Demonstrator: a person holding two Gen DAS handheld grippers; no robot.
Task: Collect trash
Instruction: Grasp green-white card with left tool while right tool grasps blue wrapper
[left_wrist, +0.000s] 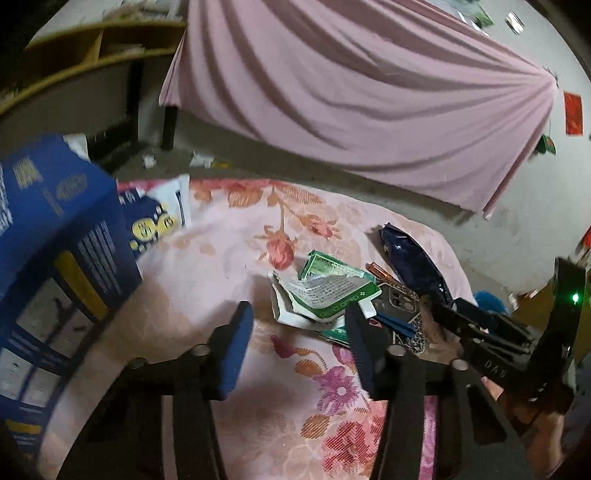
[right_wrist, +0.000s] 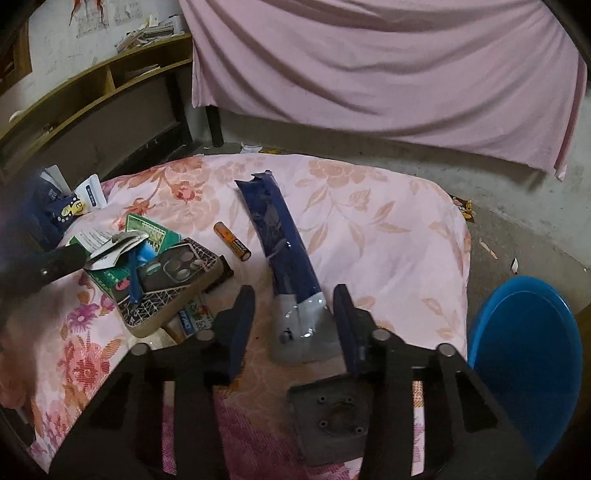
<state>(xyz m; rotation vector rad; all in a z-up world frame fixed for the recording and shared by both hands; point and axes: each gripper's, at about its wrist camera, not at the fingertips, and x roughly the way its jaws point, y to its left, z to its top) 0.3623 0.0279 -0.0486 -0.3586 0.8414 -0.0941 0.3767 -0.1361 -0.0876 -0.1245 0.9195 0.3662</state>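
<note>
On the floral-cloth worktop (right_wrist: 388, 221), right hand-held gripper (right_wrist: 293, 302) jaws apart, straddling dark blue snack wrapper (right_wrist: 277, 236); left hand-held gripper (left_wrist: 299, 321) apart before torn green carton (left_wrist: 325, 291); lower, pinch squarely

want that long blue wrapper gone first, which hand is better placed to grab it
Right. Its tongs already straddle the near end of the blue wrapper, pads apart. The left tongs point at the torn green carton, off to the side.
</note>
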